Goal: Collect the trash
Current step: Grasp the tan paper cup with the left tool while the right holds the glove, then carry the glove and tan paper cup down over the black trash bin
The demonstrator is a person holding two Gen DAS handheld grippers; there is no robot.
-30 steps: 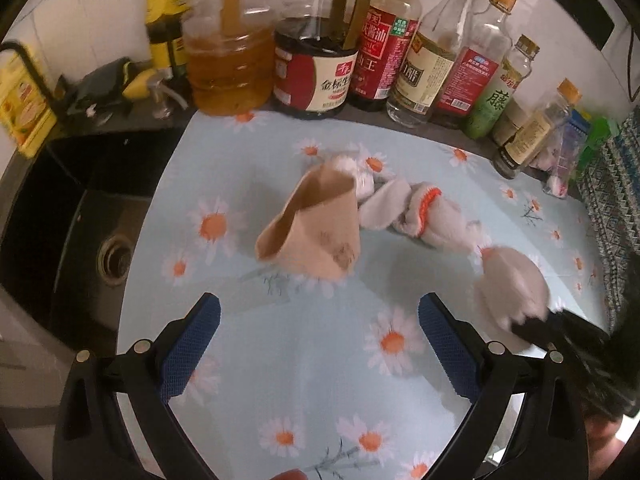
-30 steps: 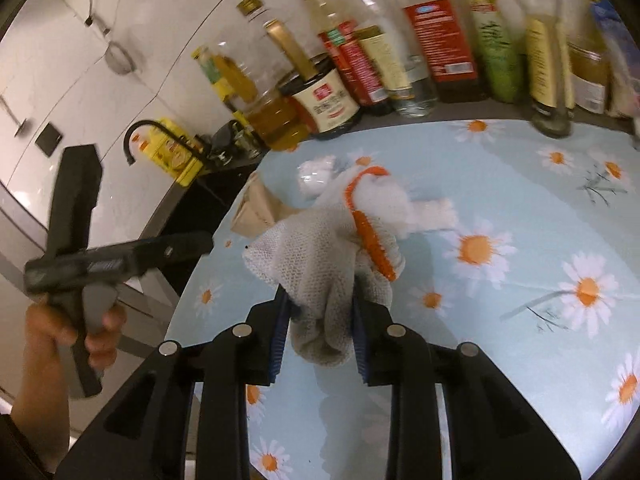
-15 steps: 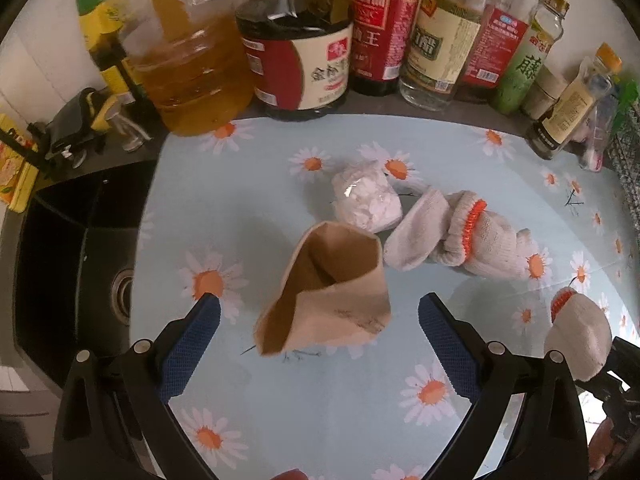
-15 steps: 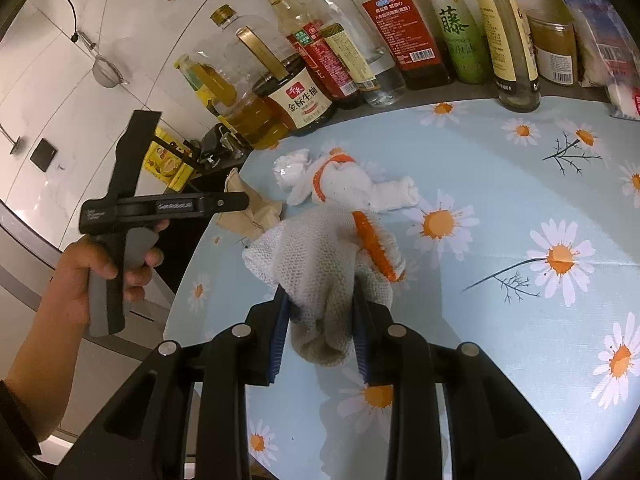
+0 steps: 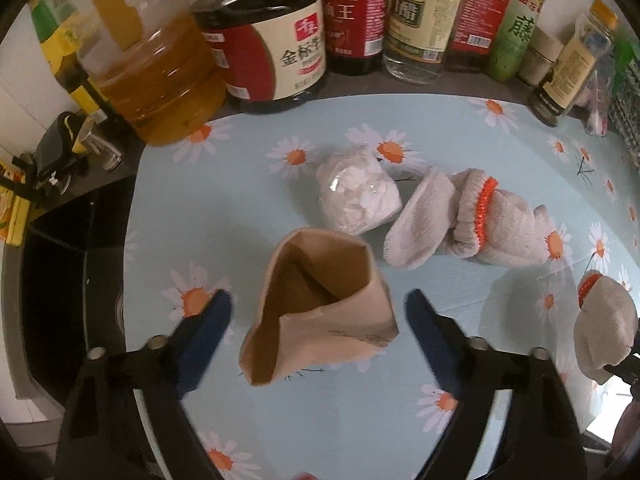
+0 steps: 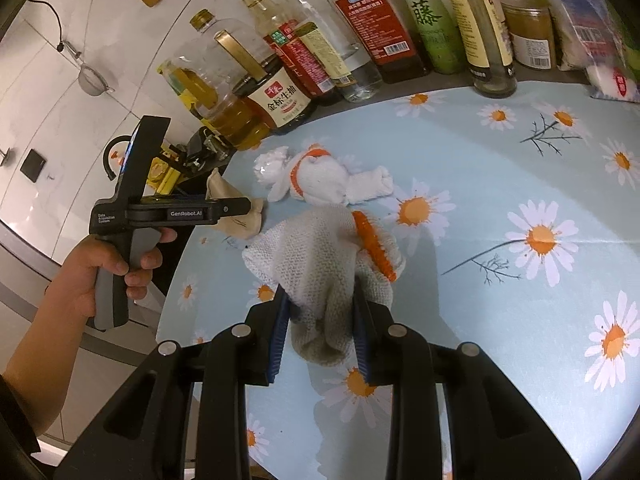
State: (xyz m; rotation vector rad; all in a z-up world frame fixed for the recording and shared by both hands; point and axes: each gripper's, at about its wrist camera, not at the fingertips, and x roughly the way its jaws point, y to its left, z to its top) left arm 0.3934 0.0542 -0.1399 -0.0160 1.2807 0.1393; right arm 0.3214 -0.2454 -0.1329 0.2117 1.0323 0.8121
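A brown paper bag (image 5: 320, 308) lies open on the daisy tablecloth (image 5: 224, 200); it also shows in the right wrist view (image 6: 236, 216). My left gripper (image 5: 318, 336) is open, its blue fingers on either side of the bag, not touching it. Behind the bag lie a crumpled white plastic wrapper (image 5: 356, 196) and a grey knit glove with an orange cuff (image 5: 472, 220). My right gripper (image 6: 320, 316) is shut on a second grey glove (image 6: 324, 264) and holds it above the cloth; this glove shows at the right edge of the left wrist view (image 5: 604, 332).
A row of sauce, vinegar and oil bottles (image 5: 420, 16) stands along the back, with a big oil jug (image 5: 152, 72) at the left. A black sink (image 5: 68, 280) drops off left of the cloth. The person's left hand (image 6: 100, 264) holds the left gripper's handle.
My left gripper has moved forward and down so the paper bag now sits between its open fingers. My right gripper still holds the glove, drawn back a little.
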